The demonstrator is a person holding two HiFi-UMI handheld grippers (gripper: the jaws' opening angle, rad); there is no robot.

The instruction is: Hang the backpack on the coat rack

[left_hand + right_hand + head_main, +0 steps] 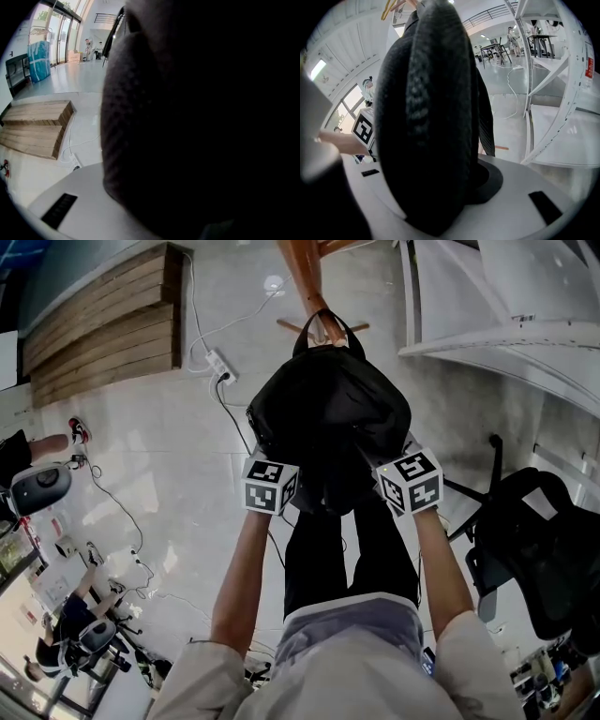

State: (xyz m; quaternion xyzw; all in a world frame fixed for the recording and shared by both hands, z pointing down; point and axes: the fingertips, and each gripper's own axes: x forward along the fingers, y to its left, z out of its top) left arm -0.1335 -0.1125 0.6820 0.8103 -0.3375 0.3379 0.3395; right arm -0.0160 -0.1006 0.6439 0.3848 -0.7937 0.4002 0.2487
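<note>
Currently on my screens: one black backpack [328, 418], carried between the two hand-held grippers, bulk just ahead of both marker cubes. Left gripper [274, 482]: jaws narrowed onto the backpack's side, whose dark fabric fills nearly all of the left gripper view. Right gripper [409, 480]: jaws likewise closed on the backpack, a thick padded edge standing upright between them in the right gripper view. Top handle [326, 326]: a loop at the far end of the bag from both grippers, lying against the wooden coat rack [305, 277]; I cannot tell whether it sits over a peg. Floor items: white power strip [217, 365] with cable, ahead and left of the left gripper; stepped wooden platform [103, 324] further left; black office chair [534, 549] right of the right gripper; white metal frame [562, 93] ahead of the right gripper.
</note>
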